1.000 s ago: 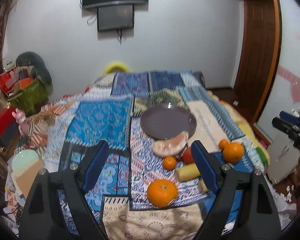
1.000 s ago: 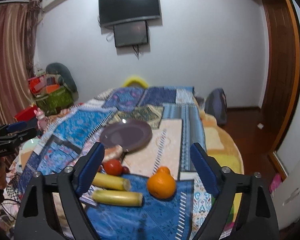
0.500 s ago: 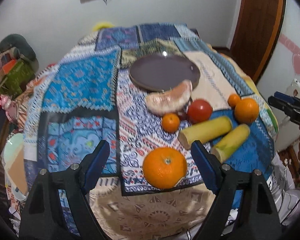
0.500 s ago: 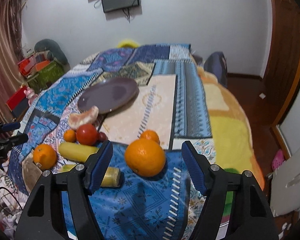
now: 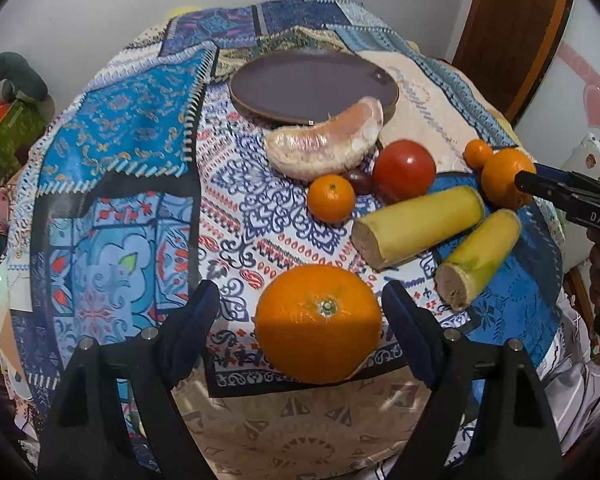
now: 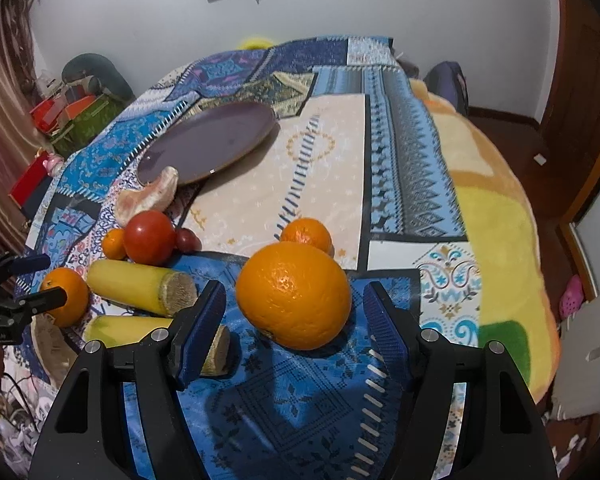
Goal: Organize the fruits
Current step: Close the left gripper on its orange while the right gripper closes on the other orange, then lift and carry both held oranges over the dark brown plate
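Between each spread claw (image 5: 300,312) (image 6: 292,312), an orange (image 5: 318,322) (image 6: 294,294), seemingly untouched

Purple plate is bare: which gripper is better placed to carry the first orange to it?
Probably the left. Both grippers are open, each framing a large orange: left gripper at one orange, right gripper at the other. The purple plate lies straight ahead of the left; for the right it sits far left.
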Demonstrator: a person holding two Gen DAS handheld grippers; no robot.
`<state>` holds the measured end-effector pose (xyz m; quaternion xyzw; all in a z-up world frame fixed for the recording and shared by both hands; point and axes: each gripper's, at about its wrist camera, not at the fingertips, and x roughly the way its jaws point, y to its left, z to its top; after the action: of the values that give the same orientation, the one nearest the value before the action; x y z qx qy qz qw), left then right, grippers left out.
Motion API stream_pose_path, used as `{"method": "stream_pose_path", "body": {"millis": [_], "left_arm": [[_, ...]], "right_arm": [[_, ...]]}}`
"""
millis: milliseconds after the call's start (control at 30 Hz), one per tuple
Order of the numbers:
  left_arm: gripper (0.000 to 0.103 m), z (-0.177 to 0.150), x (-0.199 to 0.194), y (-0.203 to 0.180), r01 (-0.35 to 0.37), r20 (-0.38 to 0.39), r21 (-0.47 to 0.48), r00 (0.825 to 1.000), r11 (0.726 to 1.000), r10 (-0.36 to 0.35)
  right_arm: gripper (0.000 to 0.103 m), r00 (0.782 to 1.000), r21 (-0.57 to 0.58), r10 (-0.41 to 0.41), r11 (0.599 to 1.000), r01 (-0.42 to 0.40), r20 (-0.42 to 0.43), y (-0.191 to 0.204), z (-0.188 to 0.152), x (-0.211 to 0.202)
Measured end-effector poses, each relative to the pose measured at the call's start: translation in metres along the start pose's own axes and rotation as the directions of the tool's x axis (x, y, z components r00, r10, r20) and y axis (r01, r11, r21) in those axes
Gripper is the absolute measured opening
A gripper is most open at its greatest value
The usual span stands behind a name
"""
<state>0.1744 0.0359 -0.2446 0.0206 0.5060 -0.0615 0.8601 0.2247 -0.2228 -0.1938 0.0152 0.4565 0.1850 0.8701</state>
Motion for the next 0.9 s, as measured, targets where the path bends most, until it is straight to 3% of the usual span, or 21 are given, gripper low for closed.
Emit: {"method": "stream_pose_path", "body": {"millis": [100,267,667,900], "left_arm": [[0.084,-0.002,0.008,0.001,0.012,-0.020,0.003,1.000,1.000,-0.012],[0.066,-0.002,0.013,-0.003,0.064,-0.026,0.003,0.998,0.998,-0.063],[0.065,0.001,0.004,0.002,0.017,0.010,-0.008,1.000,1.000,-0.017],[0.065,0.013,-0.020,0.020,-0.019,0.078,-0.055,0.997,0.998,0.024]], "right_arm": [[0.068,1.000,0.007,0.010,1.000,-0.010,-0.021,0.000,-0.001,0.007],[0.069,0.999,0.008,0.018,1.000,-0.017,-0.048,0.001,-0.001,0.020],[0.066,0.998,0.007,0.011,1.000,-0.011,-0.057,0.001,0.000,0.022],[0.066,1.000,-0.013,0.005,1.000,-0.005,0.007,0.007,0.012,0.002]]}}
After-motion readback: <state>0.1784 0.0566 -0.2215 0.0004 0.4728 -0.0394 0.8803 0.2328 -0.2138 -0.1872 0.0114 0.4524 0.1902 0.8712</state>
